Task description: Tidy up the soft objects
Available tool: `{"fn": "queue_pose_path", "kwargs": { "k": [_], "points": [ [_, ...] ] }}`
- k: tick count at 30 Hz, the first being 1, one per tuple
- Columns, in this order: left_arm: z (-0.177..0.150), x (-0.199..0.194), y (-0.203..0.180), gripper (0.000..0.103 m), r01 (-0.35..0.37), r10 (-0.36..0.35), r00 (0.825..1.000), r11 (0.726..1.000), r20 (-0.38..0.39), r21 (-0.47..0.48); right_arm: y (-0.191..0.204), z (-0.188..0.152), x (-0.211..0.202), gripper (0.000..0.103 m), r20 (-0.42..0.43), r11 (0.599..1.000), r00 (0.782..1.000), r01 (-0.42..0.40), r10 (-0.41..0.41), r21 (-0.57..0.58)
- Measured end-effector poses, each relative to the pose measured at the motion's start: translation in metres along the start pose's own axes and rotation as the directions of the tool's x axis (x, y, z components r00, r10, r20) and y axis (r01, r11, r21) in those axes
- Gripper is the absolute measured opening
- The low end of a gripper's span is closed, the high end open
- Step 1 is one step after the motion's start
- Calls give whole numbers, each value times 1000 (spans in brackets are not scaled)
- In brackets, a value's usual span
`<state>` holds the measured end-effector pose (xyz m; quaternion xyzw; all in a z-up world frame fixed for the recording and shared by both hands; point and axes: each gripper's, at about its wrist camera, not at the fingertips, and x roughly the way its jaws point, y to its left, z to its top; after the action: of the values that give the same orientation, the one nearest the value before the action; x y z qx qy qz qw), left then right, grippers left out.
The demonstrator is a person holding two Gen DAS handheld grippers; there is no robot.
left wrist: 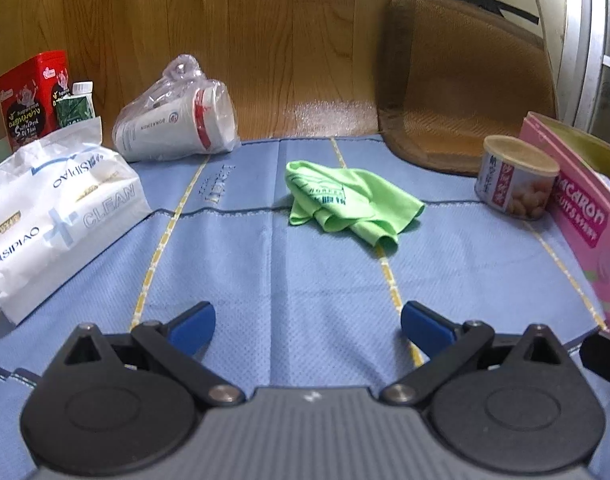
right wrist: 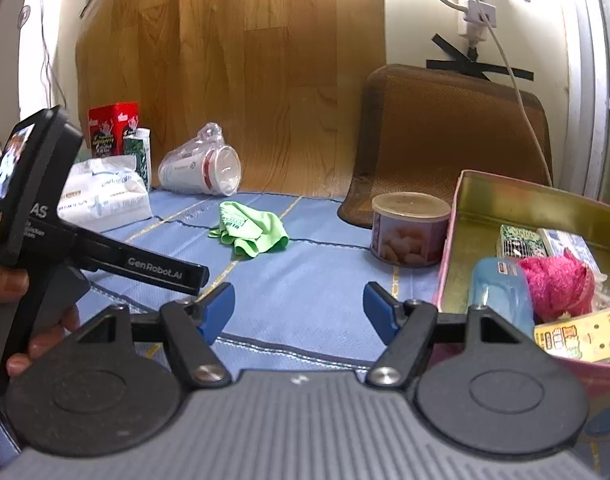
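1. Wood-grain panelling backs the scene; a blue mat point(left wrist: 305, 264) with yellow stripes covers the work surface, and a brown mesh cushion point(left wrist: 461, 92) leans against the wall at the far right.
2. Green cloth point(left wrist: 345, 200), crumpled, lies on the mat near its middle, printed side partly up. Nothing touches it.
3. My left gripper point(left wrist: 308, 326) hangs over the mat, short of the cloth, blue pads spread wide with only bare mat between them.
4. My right gripper point(right wrist: 299, 306) likewise stands released, pads apart, nothing in them. It sits over the near edge of the mat, just beside the pink tin point(right wrist: 541, 196).
5. From the right-hand view, the left tool's black body crosses the left of the frame, my left hand point(right wrist: 33, 312) wrapped round its handle.
6. Left of the cloth: a white tissue pack point(left wrist: 53, 216) lying flat, and behind it a red box point(left wrist: 29, 96) and a small green-labelled bottle point(left wrist: 79, 106).
7. Far left-centre: a stack of paper cups point(left wrist: 177, 122) in a clear bag, tipped on its side.
8. Right of the cloth: a round can point(left wrist: 515, 178) with a tan lid, upright, touching or nearly touching the tin.
9. Inside the open tin: a pink fluffy bundle point(right wrist: 557, 284), a pale blue plastic piece point(right wrist: 501, 292), and several small packets; their print is too blurred to read.
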<state>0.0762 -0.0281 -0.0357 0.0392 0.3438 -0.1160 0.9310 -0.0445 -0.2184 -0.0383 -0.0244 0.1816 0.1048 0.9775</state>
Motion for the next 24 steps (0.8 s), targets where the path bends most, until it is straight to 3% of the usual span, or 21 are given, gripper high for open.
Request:
{"fn": "queue_pose_path", "kwargs": {
  "k": [24],
  "points": [
    [0,2,2,103,3,-3,1000,1000,-1,4,10,-9,17,73,-69,998,996,-55,54,-11]
  ]
}}
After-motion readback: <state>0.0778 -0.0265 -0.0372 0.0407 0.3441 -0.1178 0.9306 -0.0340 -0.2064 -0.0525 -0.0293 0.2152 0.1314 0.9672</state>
